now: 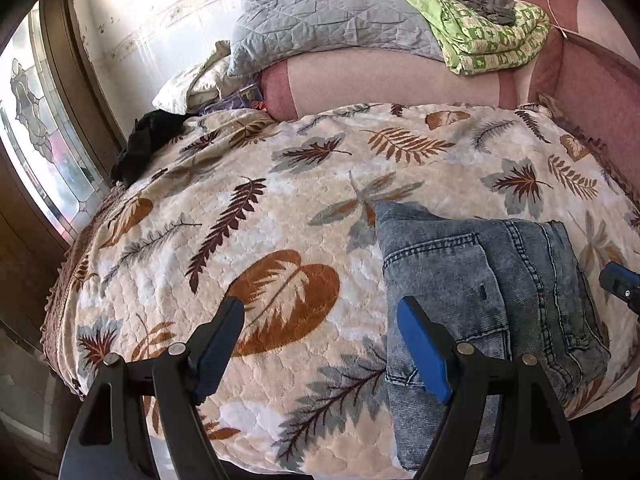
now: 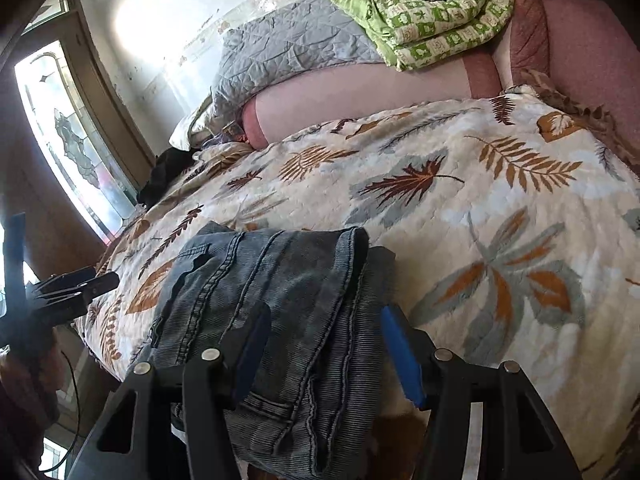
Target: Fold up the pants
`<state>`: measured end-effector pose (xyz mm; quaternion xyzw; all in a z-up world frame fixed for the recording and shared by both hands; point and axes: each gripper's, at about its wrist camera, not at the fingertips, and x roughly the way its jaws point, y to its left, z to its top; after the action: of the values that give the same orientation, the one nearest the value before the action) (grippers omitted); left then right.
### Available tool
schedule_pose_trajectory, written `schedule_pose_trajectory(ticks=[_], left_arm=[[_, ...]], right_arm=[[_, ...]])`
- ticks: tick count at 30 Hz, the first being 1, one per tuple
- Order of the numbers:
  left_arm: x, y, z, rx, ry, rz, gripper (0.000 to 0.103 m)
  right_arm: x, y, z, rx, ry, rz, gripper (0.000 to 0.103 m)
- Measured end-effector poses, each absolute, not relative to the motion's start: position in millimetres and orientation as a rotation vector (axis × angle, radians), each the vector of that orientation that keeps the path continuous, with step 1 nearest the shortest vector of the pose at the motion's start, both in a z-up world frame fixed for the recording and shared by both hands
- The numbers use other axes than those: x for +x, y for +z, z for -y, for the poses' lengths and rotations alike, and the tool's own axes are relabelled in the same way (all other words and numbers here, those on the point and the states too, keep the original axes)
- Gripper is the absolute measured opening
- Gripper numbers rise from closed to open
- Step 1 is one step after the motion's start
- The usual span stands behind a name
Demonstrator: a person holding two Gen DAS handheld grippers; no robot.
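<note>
Folded blue denim pants [image 1: 488,280] lie in a compact stack on the leaf-print bedspread [image 1: 256,216], near the bed's front edge. My left gripper [image 1: 320,312] hovers open just left of the stack. Its right blue pad [image 1: 420,348] overlaps the pants' left edge, and only bedspread shows between the jaws. In the right wrist view the pants [image 2: 288,280] lie directly under my right gripper [image 2: 325,316]. It stands open over them, and its pads are not pressing the cloth. A tip of the right gripper [image 1: 620,280] shows at the pants' right side.
A pink bolster [image 1: 392,80] lies across the back of the bed. On it sit a grey quilted pillow [image 1: 328,16] and a folded green blanket [image 1: 488,32]. A dark garment [image 1: 144,148] lies at the bed's left edge beside a stained-glass window [image 1: 36,132].
</note>
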<state>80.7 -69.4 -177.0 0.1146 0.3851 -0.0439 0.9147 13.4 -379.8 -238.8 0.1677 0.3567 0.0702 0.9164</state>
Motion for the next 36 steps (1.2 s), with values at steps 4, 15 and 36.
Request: schedule_pose_trajectory(ticks=[4, 15, 36], left_arm=[[79, -178, 71, 0.245, -0.091, -0.792, 0.079], [78, -179, 73, 0.264, -0.089, -0.794, 0.079], [82, -187, 77, 0.287, -0.089, -0.810, 0.079]], right_arm=[[11, -236, 385, 0.369, 0.138, -0.718, 0.062], [10, -241, 391, 0.370, 0.127, -0.729, 0.061], [12, -243, 389, 0.367, 0.130, -0.736, 0.062]])
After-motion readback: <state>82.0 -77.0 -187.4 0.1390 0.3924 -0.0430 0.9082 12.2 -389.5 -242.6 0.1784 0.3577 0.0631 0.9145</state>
